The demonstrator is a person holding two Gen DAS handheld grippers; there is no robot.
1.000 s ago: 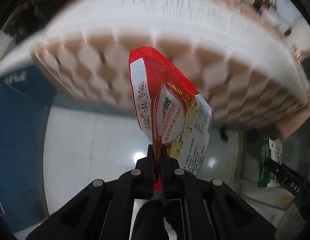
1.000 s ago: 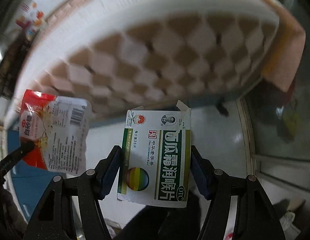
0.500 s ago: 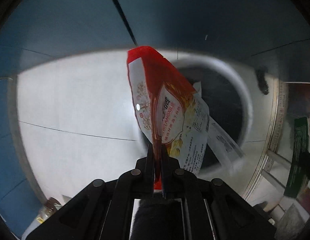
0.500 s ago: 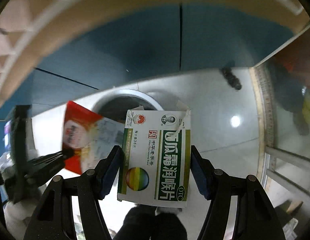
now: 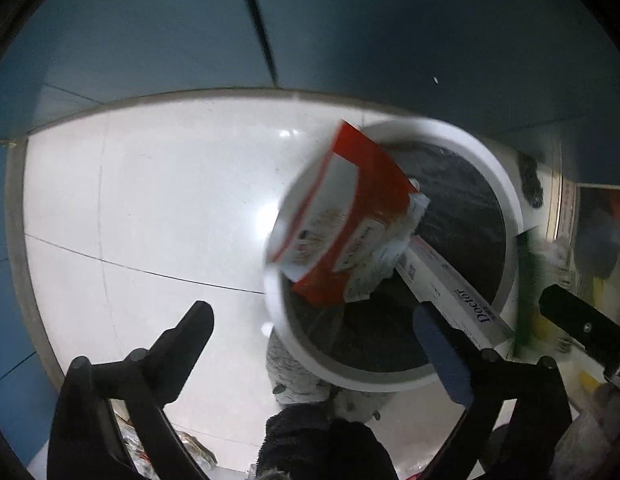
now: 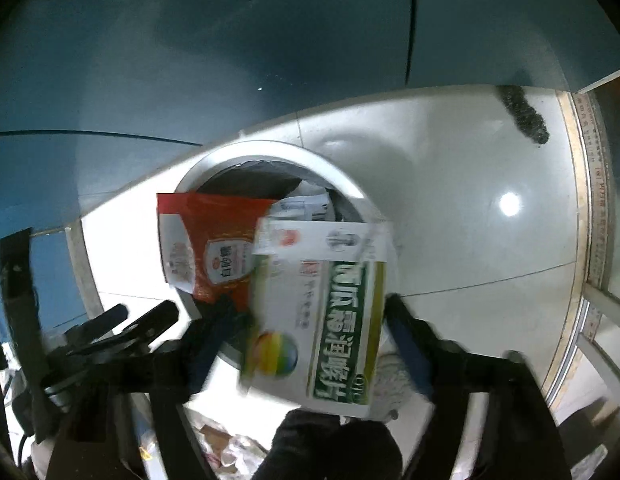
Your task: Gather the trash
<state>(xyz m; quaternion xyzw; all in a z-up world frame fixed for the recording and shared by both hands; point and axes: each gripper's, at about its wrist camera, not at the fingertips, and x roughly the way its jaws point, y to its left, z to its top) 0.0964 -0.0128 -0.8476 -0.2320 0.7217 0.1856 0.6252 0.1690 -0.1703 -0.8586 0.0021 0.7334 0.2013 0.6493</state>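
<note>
A white round bin (image 5: pixel 506 200) with a dark liner stands on the floor below me. My left gripper (image 5: pixel 316 342) points straight down over it, its jaws opening wide with nothing between them. The red and white packet (image 5: pixel 342 216) falls free, blurred, across the bin's mouth. A long white box (image 5: pixel 450 280) leans inside the bin. My right gripper (image 6: pixel 306 344) hangs beside the bin's rim (image 6: pixel 270 150), its jaws opening. The green and white box (image 6: pixel 322 320) sits blurred and tilted between the jaws, loose from the pads. The red packet (image 6: pixel 214 248) shows behind it.
Blue wall panels (image 6: pixel 270 60) rise behind the bin, white floor tiles (image 5: pixel 150 200) around it. A dark scrap (image 6: pixel 526 112) lies on the floor at the far right by a metal door track (image 6: pixel 586 200). A fuzzy grey slipper (image 5: pixel 294 376) stands next to the bin.
Both grippers dropped from beside the table down to the bin. The left jaws sprang open and let the red packet go. The right jaws widened and the green box came loose.
</note>
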